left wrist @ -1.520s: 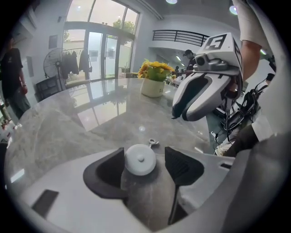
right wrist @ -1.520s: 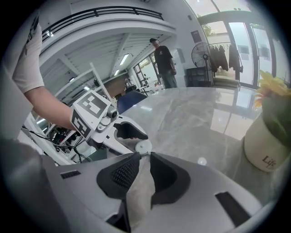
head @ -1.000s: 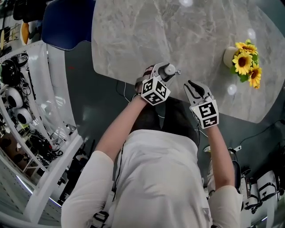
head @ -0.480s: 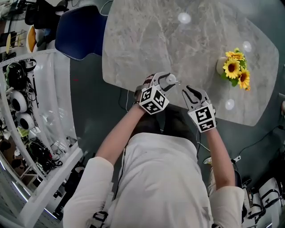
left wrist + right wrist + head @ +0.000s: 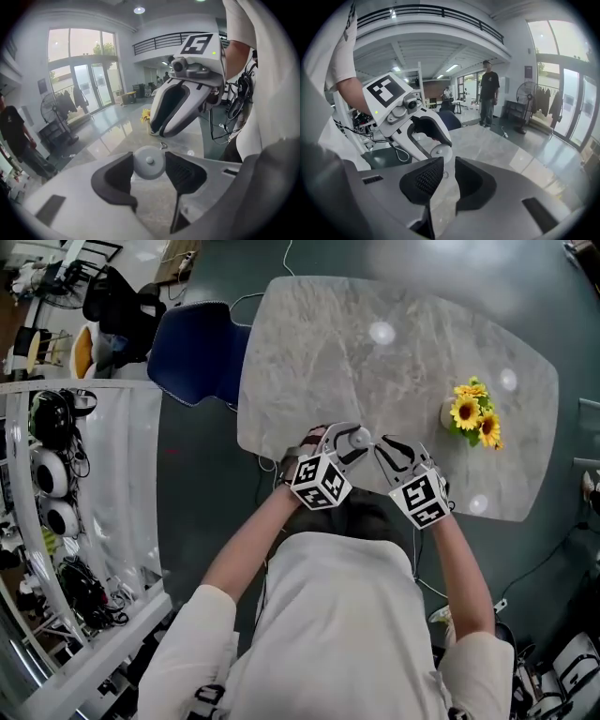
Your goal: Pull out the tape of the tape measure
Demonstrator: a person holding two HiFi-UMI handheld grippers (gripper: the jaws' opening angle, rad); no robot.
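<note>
A small round grey-white tape measure (image 5: pixel 359 437) sits between the pads of my left gripper (image 5: pixel 349 442), which is shut on it above the near edge of the marble table (image 5: pixel 394 352). In the left gripper view the case (image 5: pixel 149 161) fills the gap between the jaws. A small metal ring (image 5: pixel 161 146) hangs just beyond it, below the tips of my right gripper (image 5: pixel 158 133). My right gripper (image 5: pixel 449 180) points at the case (image 5: pixel 440 151) from close by. Its jaws stand a narrow gap apart and the pads press on nothing.
A white vase of yellow sunflowers (image 5: pixel 469 416) stands on the table's right part. A blue chair (image 5: pixel 202 357) is at the table's left end, and white shelves with gear (image 5: pixel 56 474) run along the left. A person (image 5: pixel 488 93) stands farther off in the room.
Both grippers have risen, so the table looks smaller. The right gripper has come closer to the left one. The tape measure stays in the left jaws.
</note>
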